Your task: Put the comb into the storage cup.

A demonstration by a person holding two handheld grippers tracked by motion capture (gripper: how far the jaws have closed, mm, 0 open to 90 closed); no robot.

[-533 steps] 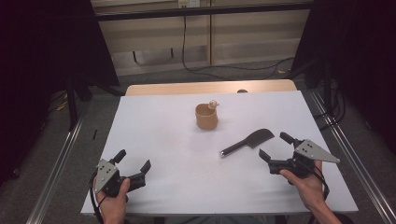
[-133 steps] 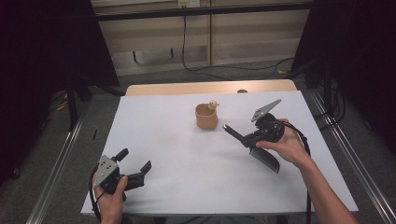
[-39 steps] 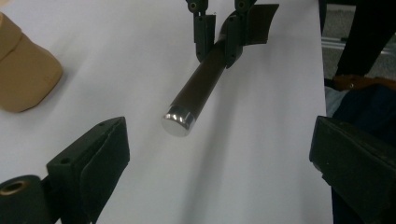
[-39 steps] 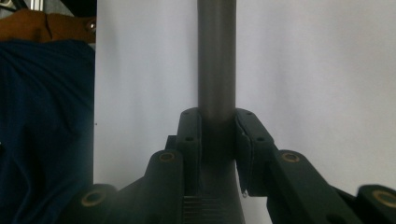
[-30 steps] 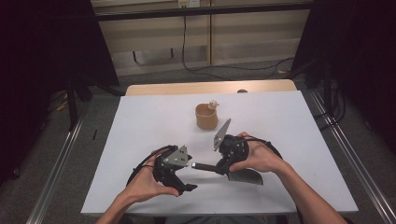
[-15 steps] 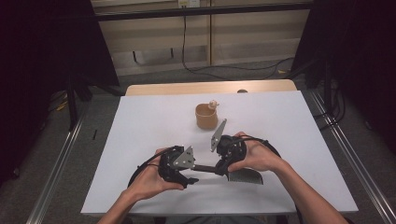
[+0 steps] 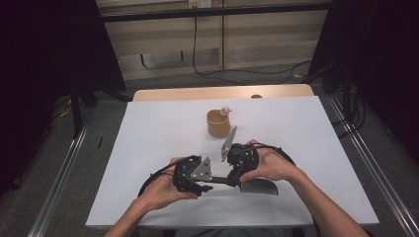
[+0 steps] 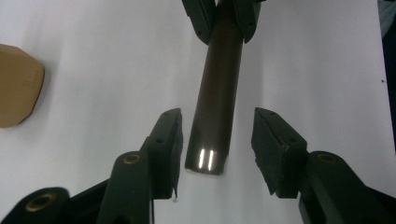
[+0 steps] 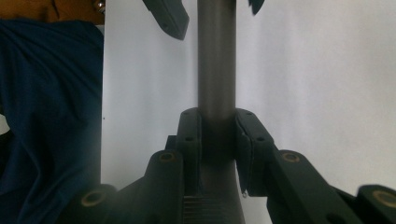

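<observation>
At lower centre of the high view, above the white bench (image 7: 148, 128), we held the cleaver (image 7: 257, 186) level by its dark handle (image 8: 215, 100). Our right gripper (image 9: 217, 128) clamped that handle; our left gripper (image 8: 217, 142) had just been closing, jaws flanking the handle's end without touching. Upper centre: a tan cup (image 7: 218, 123).

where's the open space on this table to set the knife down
Bare white table lies left of the brown cup, and right of it toward the far right corner. The near middle is crowded: both grippers, left and right, share the knife handle.
</observation>
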